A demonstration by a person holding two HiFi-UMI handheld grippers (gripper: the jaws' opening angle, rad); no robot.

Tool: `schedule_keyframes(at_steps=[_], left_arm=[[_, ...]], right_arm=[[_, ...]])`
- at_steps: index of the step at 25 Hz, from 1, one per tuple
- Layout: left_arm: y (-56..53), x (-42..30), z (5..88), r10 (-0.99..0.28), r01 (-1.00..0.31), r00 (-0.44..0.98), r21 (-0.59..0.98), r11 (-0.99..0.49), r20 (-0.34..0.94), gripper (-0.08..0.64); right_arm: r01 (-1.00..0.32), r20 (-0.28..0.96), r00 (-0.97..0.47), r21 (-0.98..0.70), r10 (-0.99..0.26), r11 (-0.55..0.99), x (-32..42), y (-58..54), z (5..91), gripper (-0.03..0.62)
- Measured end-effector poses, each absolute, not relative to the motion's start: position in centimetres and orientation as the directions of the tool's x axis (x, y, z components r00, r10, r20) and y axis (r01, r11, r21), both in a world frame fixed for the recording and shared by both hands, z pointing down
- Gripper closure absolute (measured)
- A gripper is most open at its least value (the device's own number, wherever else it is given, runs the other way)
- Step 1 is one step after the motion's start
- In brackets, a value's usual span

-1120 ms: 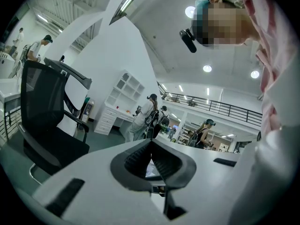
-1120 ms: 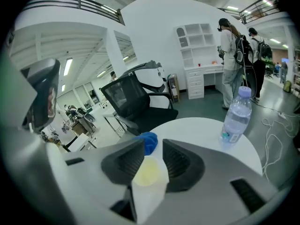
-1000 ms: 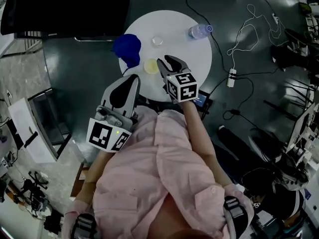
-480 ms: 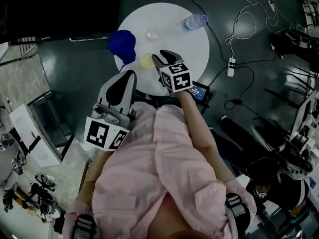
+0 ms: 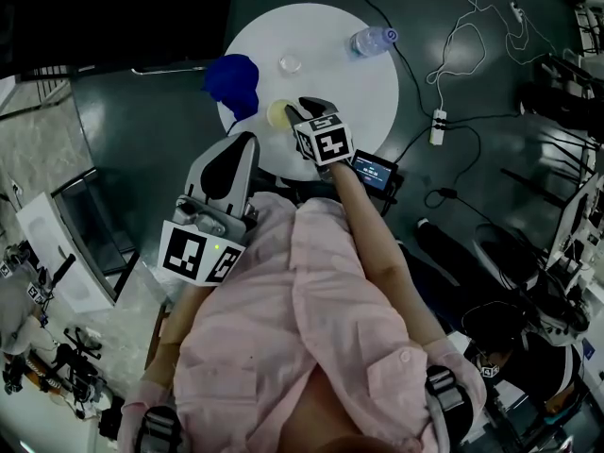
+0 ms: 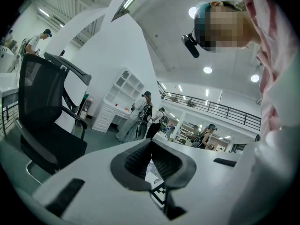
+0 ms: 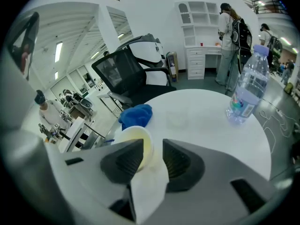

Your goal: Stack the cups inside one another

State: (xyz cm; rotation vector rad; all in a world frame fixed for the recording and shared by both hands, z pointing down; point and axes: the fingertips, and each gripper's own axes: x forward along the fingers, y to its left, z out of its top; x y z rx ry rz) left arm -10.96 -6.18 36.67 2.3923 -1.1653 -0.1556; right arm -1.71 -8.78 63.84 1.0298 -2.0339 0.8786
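Stacking not yet begun: nearest the camera, the left hand-held gripper (image 5: 242,147) hangs by the person's pink shirt (image 5: 283,328), short of the tabletop (image 5: 349,92). Its jaws are closed tip to tip, with nothing between them, and it plays no part in the work at this moment.

Just beyond it, at the round white tabletop's near edge, the right hand-held gripper (image 7: 153,149) tilts steeply down over the yellow cup (image 7: 133,137), which stands upright with its mouth up. The jaws have just been opening. In the right gripper view they straddle the cup's near wall, one jaw over the mouth and the other outside it. A sliver of space shows by the outer pad, so this reads as jaws set apart around the rim, not yet a grip.

Just beside the yellow cup, to its left in the head view, lies a crumpled blue cloth (image 5: 233,81). Farther back, toward the middle of the tabletop and well apart from the yellow cup, a small clear cup (image 5: 290,63) stands alone. At the far right edge is a water bottle (image 5: 371,39).

By the look of it, every step remains: no cup sits inside another. The yellow cup must be gripped, lifted, carried across and nested with the clear one.
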Motion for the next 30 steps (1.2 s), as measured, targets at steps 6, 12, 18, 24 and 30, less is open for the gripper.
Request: schedule_keyframes(at_steps=[6,12,18,24,30], left_arm=[[-6.1,-11.2,36.7,-0.77,-0.715,0.63,0.461,-0.525,0.1,0.541],[-6.1,-11.3,36.5,-0.772,-0.716,0.627,0.464,-0.522,0.1,0.541],[-6.2,-11.4,36.6,-0.775,-0.717,0.624,0.466,-0.518,0.099,0.541],[-5.9,-11.6,36.8,-0.779,-0.718,0.62,0.471,-0.513,0.096,0.541],[-5.9,-11.9,36.8,-0.783,-0.719,0.616,0.472,-0.51,0.092,0.541]], right_arm=[[-0.853,0.832,-0.435,-0.258,-0.344,0.455,-1.8,-8.2,65.7,0.466],[-0.851,0.849,-0.422,-0.251,-0.317,0.461,-1.6,-7.7,66.3,0.504],[-0.849,0.853,-0.415,-0.237,-0.318,0.472,-1.9,-7.7,66.5,0.545],[-0.855,0.855,-0.41,-0.24,-0.318,0.459,-1.7,-7.6,66.6,0.548],[-0.858,0.859,-0.397,-0.224,-0.323,0.461,-1.5,-7.5,66.5,0.551]])
